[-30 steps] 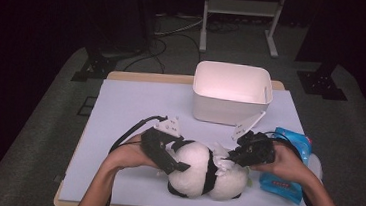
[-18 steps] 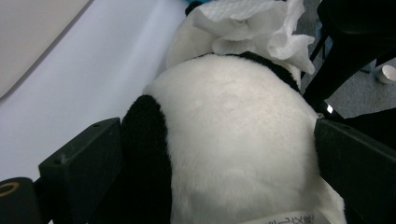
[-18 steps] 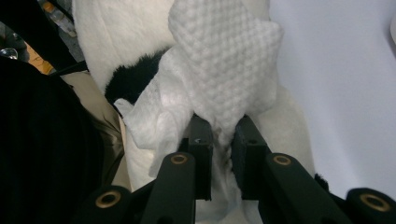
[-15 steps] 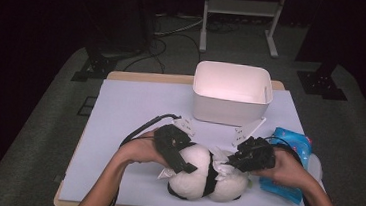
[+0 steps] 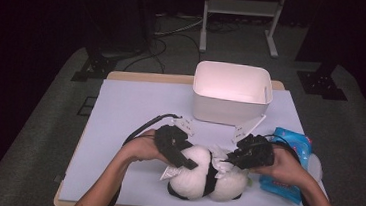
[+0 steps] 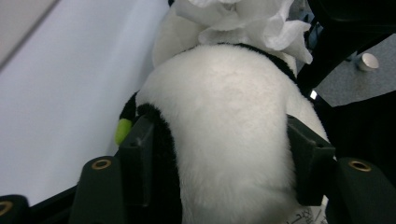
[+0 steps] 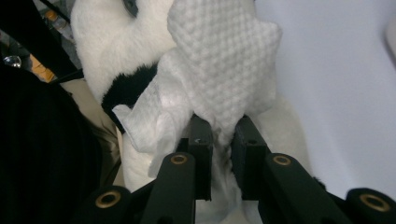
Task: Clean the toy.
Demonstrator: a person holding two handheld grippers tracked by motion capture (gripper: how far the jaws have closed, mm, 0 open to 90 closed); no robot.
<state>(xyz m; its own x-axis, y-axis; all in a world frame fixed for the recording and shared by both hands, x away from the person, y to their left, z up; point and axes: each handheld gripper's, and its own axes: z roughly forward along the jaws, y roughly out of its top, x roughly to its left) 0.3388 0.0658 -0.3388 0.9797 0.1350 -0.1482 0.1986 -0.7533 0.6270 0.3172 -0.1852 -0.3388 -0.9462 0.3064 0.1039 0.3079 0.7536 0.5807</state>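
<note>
A black-and-white plush panda (image 5: 199, 177) lies near the table's front edge. My left gripper (image 5: 188, 163) comes at it from the left; its jaws have just been closing, and in the left gripper view both pads (image 6: 135, 154) press into the panda's white body (image 6: 224, 107). My right gripper (image 5: 228, 159) comes from the right and is shut on a crumpled white wipe (image 5: 218, 162). In the right gripper view the textured wipe (image 7: 224, 70) is pinched between the pads (image 7: 201, 140) and lies against the panda's fur (image 7: 107, 42).
A white plastic bin (image 5: 232, 95) stands at the back of the white mat (image 5: 130, 113). A blue pack of wipes (image 5: 288, 165) lies at the right edge, under my right forearm. Black cables trail from both grippers. A dark floor surrounds the table.
My left gripper has shifted a little to the right, onto the panda's body, and its jaws have closed in on it. The right gripper has kept still with the wipe.
</note>
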